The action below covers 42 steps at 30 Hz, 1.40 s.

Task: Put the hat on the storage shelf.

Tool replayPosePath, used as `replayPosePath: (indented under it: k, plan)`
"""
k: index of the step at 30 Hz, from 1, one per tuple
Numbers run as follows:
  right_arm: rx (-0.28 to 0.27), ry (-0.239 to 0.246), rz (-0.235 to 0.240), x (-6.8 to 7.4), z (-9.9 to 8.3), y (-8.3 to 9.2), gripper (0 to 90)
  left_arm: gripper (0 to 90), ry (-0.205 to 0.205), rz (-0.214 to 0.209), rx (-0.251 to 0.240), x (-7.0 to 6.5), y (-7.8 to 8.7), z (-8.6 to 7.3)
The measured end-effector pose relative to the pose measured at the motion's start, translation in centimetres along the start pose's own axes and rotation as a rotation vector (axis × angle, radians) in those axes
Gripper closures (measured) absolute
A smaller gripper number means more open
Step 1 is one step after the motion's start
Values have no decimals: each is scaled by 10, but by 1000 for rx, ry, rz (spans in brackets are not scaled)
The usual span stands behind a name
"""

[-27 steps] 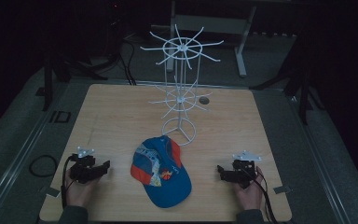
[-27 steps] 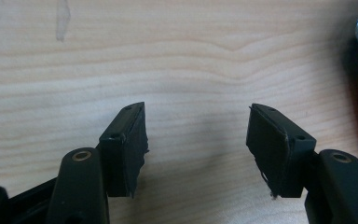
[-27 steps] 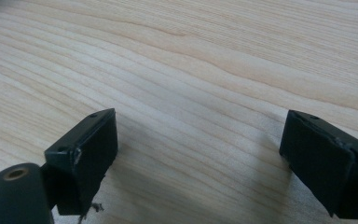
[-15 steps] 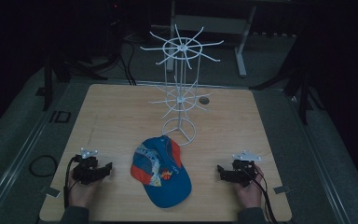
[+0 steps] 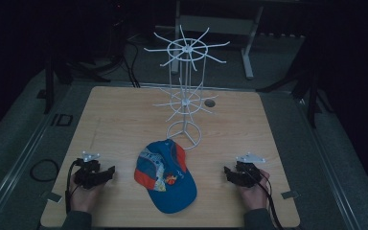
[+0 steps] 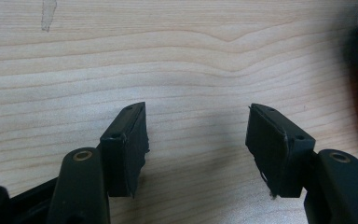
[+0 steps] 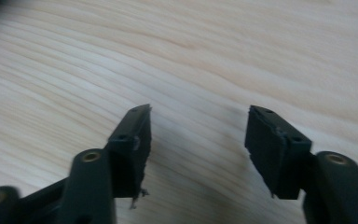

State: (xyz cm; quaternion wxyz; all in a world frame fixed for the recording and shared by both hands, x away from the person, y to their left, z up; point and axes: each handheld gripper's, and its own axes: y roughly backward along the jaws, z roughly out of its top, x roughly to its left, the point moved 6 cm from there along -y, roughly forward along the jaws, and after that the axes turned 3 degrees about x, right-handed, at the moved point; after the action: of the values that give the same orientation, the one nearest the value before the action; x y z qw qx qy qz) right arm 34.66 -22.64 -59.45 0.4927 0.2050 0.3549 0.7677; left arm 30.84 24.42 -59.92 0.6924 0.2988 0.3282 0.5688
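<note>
I see a dim room around a light wooden desk (image 5: 124,120). A white wire rack (image 5: 186,96) stands near its far edge. The blue-and-orange cap (image 5: 166,176), apparently printed, lies near the front edge, between my left gripper (image 5: 109,172) and right gripper (image 5: 227,171), both wide and empty.

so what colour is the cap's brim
Blue, while the cap has orange and white panels on its crown; the high view shows it best.

My right gripper (image 7: 198,135), with its two black jaws, stands parted with nothing between the pads. Beneath and beyond the jaws lies the pale wooden tabletop with wavy grain (image 7: 214,56), over which I hold them low. The left pad's lower edge is frayed.
</note>
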Motion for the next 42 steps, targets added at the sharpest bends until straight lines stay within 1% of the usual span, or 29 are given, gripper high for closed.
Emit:
replayPosePath:
  k: [1, 3, 6, 7, 8, 9, 10, 11, 12, 13, 15, 16, 17, 18, 23, 24, 25, 27, 28, 29, 31, 33, 35, 36, 37, 38, 39, 41, 42]
  plan:
    - [-9, 27, 12, 8, 8, 3, 420, 392, -3, 1, 3, 0, -1, 0]
    - [-14, 31, 17, 11, 10, 4, 422, 392, -4, 2, 4, 0, -1, 0]
    - [-32, 51, 69, 29, 25, 9, 409, 392, -8, 2, 8, -1, -1, -1]
    - [-40, 58, 78, 34, 29, 11, 407, 392, -7, 2, 7, -1, -1, -1]
    - [-40, 58, 78, 34, 29, 11, 407, 392, -7, 2, 7, -1, -1, -1]
    - [-56, 78, 95, 44, 38, 14, 400, 392, -5, 1, 5, -1, -1, -1]
    - [-56, 78, 95, 44, 38, 14, 400, 392, -5, 1, 5, -1, -1, -1]
    - [-61, 85, 125, 56, 47, 17, 399, 392, -5, 0, 6, -1, -1, -1]
    - [-61, 85, 125, 56, 47, 17, 399, 392, -5, 0, 6, -1, -1, -1]
    - [-64, 101, 153, 68, 55, 19, 390, 392, -5, 0, 7, -1, -1, -1]
    - [-67, 120, 182, 80, 64, 19, 381, 392, -7, -1, 7, -1, -1, -1]
    - [-67, 120, 182, 80, 64, 19, 381, 391, -7, -1, 7, -1, -1, -1]
    - [-72, 140, 209, 94, 74, 19, 372, 391, -10, 0, 9, -1, -1, -1]
    - [-76, 147, 219, 99, 78, 19, 370, 391, -10, 0, 9, -1, -1, -1]
    - [-93, 192, 282, 131, 104, 20, 287, 389, -12, 0, 9, -1, -1, -1]
    - [-93, 192, 282, 131, 104, 20, 287, 389, -12, 0, 9, -1, -1, -1]
    - [-101, 206, 297, 144, 113, 20, 243, 389, -12, -3, 10, -1, -1, -1]
    - [-98, 215, 318, 156, 121, 18, 219, 389, -12, -4, 11, -1, -1, -2]
    - [-98, 215, 318, 156, 121, 18, 219, 389, -12, -4, 11, -1, -1, -2]
    - [-97, 233, 326, 168, 128, 14, 197, 389, -12, -7, 11, -2, -1, -2]
    - [-87, 252, 323, 177, 133, 7, 179, 388, -14, -7, 12, -1, -1, -2]
    - [-71, 251, 323, 184, 137, -2, 169, 388, -12, -10, 10, -1, -1, -2]
    - [-59, 251, 323, 188, 141, -11, 158, 388, -12, -10, 10, -1, -1, -1]
    - [-59, 251, 323, 188, 141, -11, 158, 388, -12, -10, 10, -1, -1, -1]
    - [-45, 242, 323, 192, 145, -20, 150, 387, -13, -10, 10, -1, -1, -1]
    - [-45, 242, 323, 192, 145, -20, 150, 387, -13, -10, 10, -1, -1, -1]
    - [-23, 239, 312, 193, 147, -29, 145, 386, -14, -10, 10, -1, -1, -1]
    - [20, 229, 320, 194, 146, -38, 143, 385, -15, -9, 12, -1, -1, -1]
    - [36, 232, 328, 194, 146, -44, 143, 385, -15, -9, 12, -1, -1, -1]
